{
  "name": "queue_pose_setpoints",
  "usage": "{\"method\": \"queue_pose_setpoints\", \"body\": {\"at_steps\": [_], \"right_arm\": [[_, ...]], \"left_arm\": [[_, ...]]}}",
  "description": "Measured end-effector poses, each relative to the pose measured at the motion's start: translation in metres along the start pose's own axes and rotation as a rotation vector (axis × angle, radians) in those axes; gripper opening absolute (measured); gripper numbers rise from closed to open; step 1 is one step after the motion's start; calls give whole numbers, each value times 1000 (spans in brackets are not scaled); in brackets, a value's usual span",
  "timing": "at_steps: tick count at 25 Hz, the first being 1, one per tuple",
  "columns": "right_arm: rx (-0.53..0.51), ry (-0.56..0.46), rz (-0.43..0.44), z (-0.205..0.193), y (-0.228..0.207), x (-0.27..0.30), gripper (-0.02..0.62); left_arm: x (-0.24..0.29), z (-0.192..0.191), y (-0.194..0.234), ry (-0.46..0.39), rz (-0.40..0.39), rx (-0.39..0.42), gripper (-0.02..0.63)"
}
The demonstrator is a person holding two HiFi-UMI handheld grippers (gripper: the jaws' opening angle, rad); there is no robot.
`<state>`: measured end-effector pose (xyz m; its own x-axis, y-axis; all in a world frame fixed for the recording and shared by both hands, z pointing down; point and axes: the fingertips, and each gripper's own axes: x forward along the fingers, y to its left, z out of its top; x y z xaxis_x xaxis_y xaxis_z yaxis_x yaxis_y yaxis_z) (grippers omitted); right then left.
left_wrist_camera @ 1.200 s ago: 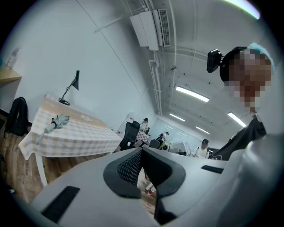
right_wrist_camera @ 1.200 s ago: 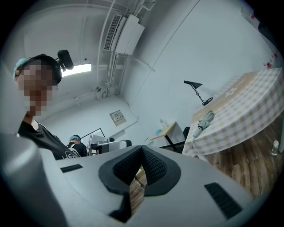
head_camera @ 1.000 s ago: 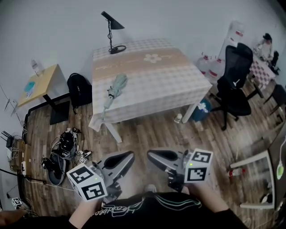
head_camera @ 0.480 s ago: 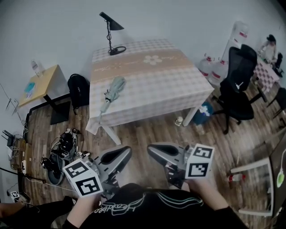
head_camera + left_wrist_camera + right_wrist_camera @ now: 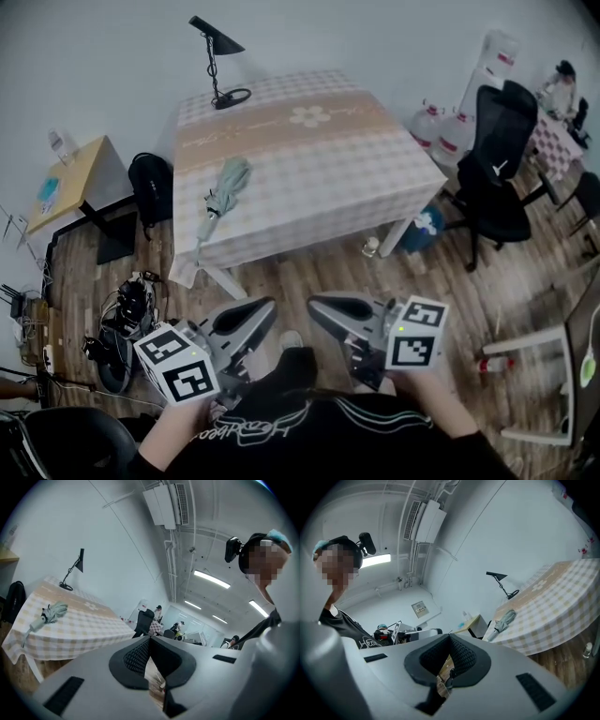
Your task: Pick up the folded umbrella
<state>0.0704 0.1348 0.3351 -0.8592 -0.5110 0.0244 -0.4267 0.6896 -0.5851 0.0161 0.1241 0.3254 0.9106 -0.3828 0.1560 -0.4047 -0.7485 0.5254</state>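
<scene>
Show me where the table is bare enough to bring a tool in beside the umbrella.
Bare: the checked table from the umbrella rightward to its right edge, and the wood floor along its near side. Crowded: the lamp at the far left corner, the backpack and cable pile left of the table, the office chair right.

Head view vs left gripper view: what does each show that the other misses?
Head view only: the right tongs and the cable clutter. Left gripper view only: the ceiling lights and the air conditioner. Both: the folded umbrella lying on the checked table, the desk lamp and the black office chair.
</scene>
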Motion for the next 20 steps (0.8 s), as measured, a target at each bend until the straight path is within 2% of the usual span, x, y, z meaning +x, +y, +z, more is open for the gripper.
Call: {"method": "queue_pose_setpoints", "body": {"at_steps": [10, 20], "right_arm": [[46, 25, -14, 33, -73, 51, 11], [89, 102, -6, 65, -148, 137, 11]], "left_arm": [[32, 38, 79, 7, 10, -25, -2], [49, 79, 194, 40, 93, -30, -2]]}}
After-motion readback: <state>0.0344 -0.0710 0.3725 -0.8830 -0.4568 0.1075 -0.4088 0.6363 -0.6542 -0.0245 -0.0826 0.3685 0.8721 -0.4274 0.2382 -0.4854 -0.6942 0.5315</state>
